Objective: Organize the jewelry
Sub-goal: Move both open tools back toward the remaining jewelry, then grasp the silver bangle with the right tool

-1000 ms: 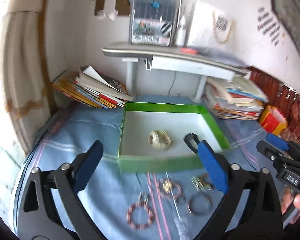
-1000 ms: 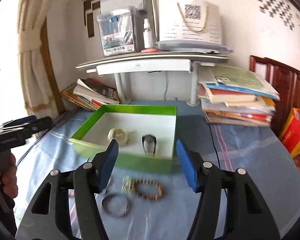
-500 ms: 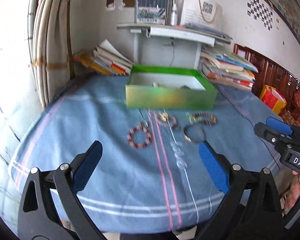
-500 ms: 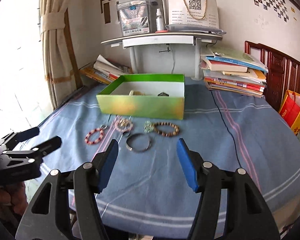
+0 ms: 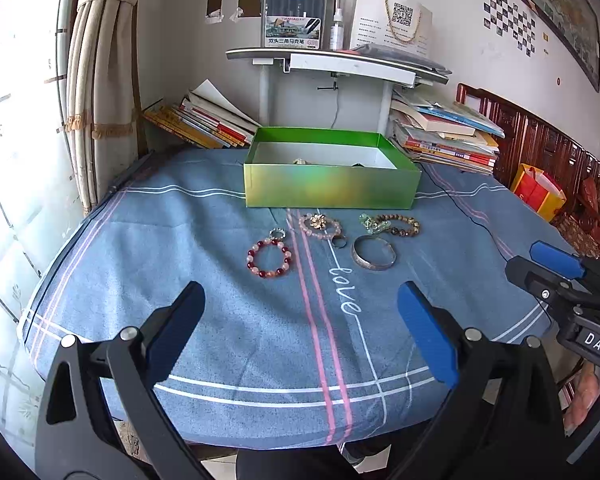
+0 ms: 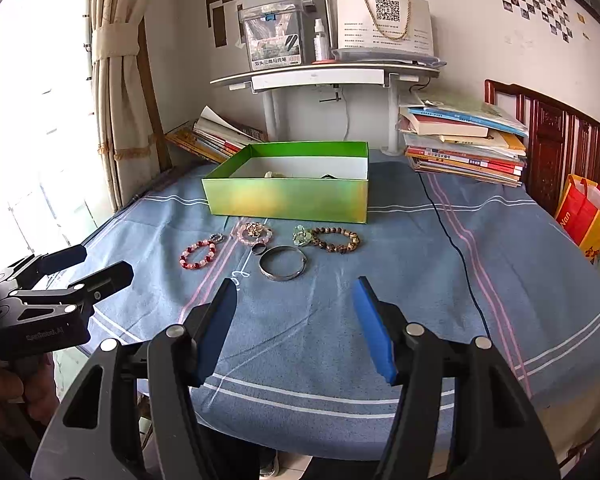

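A green box [image 5: 332,186] [image 6: 288,200] with a white inside stands on the blue cloth, two pieces barely showing inside. In front of it lie a red-and-pink bead bracelet [image 5: 269,258] [image 6: 198,255], a pink bracelet with a gold flower [image 5: 320,225] [image 6: 253,233], a small ring [image 5: 339,242], a silver bangle [image 5: 373,253] [image 6: 283,263], a green clip [image 5: 370,223] and a brown bead bracelet [image 5: 400,226] [image 6: 335,239]. My left gripper [image 5: 300,328] and right gripper [image 6: 296,320] are open and empty, held back over the table's near edge.
Book stacks lie behind the box at left [image 5: 196,120] and right [image 5: 444,132]. A white shelf [image 5: 332,60] holds a marker case and a bag. A black cable [image 6: 456,248] runs over the cloth at right. A curtain [image 6: 116,80] hangs left.
Both grippers have pulled back from over the box toward the table's near edge. The jewelry on the cloth now lies farther ahead. Both stay open.
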Motion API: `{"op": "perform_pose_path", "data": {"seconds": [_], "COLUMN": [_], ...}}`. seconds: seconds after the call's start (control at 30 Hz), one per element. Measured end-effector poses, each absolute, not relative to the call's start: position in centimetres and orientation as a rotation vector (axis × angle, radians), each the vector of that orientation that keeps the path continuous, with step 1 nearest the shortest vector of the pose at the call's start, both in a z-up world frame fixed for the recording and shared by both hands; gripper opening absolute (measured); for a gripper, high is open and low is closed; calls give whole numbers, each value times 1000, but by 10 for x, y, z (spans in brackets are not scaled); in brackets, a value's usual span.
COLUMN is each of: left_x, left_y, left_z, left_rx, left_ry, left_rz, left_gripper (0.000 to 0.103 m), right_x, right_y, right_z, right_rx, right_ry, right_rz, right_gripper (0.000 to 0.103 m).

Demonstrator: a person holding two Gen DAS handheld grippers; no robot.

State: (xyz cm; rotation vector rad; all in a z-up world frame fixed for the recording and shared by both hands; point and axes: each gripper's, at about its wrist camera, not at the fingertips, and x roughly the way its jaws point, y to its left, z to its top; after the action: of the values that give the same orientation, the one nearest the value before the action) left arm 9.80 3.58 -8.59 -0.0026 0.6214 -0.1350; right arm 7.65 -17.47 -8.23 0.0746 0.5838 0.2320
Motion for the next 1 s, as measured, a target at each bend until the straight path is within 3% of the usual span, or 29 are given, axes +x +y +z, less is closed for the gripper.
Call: {"op": "perform_pose_path", "data": {"seconds": [0.57,1.0], "left_x": [113,146], "left_y": [31,45], "left_z": [-94,-110], "left_rx": [-1,-34], "left_ry": [652,702], "left_rz": [-145,-132], "left_gripper": [96,96], "right_x": [99,201], "right_y": [-176,-136], "right_z": [-100,-155], "right_rx": [79,12], "right_ry": [638,874], "right_rz": [237,281], "right_gripper": [60,67]}}
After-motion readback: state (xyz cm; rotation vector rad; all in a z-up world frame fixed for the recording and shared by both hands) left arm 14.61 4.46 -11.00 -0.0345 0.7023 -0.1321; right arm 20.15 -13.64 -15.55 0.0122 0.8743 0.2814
